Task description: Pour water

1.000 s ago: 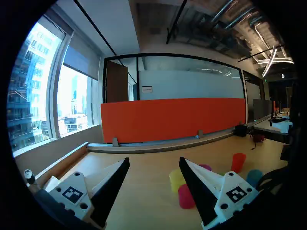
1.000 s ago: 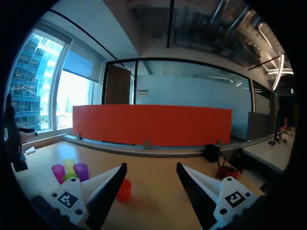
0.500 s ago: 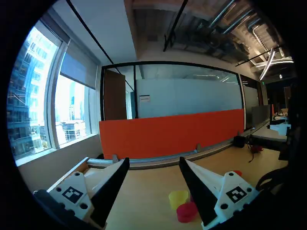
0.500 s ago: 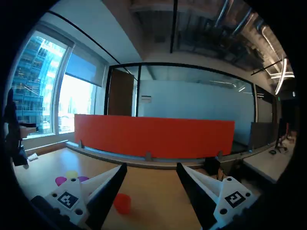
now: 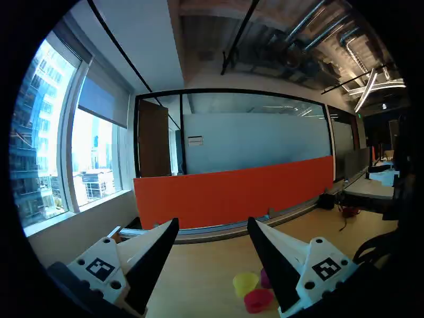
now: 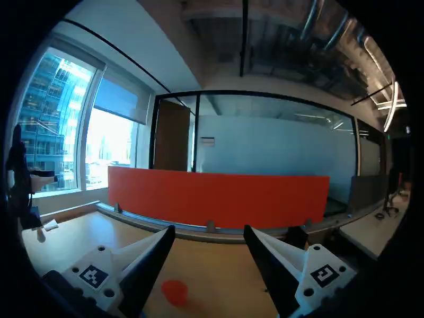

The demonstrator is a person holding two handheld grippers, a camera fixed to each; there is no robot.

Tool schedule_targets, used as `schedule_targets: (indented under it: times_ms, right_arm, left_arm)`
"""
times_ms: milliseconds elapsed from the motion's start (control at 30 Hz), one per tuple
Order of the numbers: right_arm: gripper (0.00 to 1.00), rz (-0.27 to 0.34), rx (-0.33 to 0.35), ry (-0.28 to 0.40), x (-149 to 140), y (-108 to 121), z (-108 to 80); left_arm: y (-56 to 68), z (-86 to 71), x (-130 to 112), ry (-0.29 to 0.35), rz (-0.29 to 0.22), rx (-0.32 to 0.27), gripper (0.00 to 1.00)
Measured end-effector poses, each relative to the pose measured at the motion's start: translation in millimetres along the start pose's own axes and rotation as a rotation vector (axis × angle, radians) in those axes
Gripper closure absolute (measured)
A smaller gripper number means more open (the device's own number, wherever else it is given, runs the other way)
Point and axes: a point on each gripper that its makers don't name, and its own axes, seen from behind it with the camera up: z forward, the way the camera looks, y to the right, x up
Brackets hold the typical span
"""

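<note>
Both my grippers have tipped upward, so the red cup (image 6: 175, 292) now lies low between the fingers of my spread right gripper (image 6: 208, 227), and the yellow cup (image 5: 245, 283) lies low and right of my spread left gripper (image 5: 212, 219).

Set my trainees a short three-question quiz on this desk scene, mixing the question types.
1. True or false: the left hand-held gripper is shut on the yellow cup.
2. In the right gripper view, what colour is the cup on the table? A red, B blue, C green.
3. Fill in: the divider behind the table is ___.

Key: 1 false, its jaws are open and empty; 2 A; 3 orange.
</note>
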Motion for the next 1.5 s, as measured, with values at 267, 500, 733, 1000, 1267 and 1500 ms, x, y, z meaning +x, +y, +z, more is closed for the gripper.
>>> schedule_targets:
  times_ms: [267,500,733,1000,1267,1500]
  right_arm:
    - [0.00,0.015,0.090,-0.014,-2,-16,2.2]
    - [0.00,0.030,0.191,-0.003,7,-35,0.4]
    - [0.00,0.042,0.255,-0.013,6,-47,-1.4]
    - [0.00,0.024,0.322,-0.042,-1,-61,-1.7]
    - [0.00,0.008,0.414,-0.085,-8,-83,-9.6]
    - [0.00,-0.003,0.490,-0.122,-17,-101,-15.9]
  left_arm:
    - [27.5,1.5,0,-0.028,-0.030,-0.128,0.04]
    - [46.2,2.5,4,-0.044,-0.053,-0.225,0.04]
    - [55.3,2.7,5,-0.049,-0.043,-0.278,0.04]
    - [69.7,2.9,-3,-0.072,-0.031,-0.344,0.04]
    - [80.5,3.3,-11,-0.102,-0.013,-0.405,0.04]
    - [95.2,0.8,-23,-0.133,-0.002,-0.469,0.04]
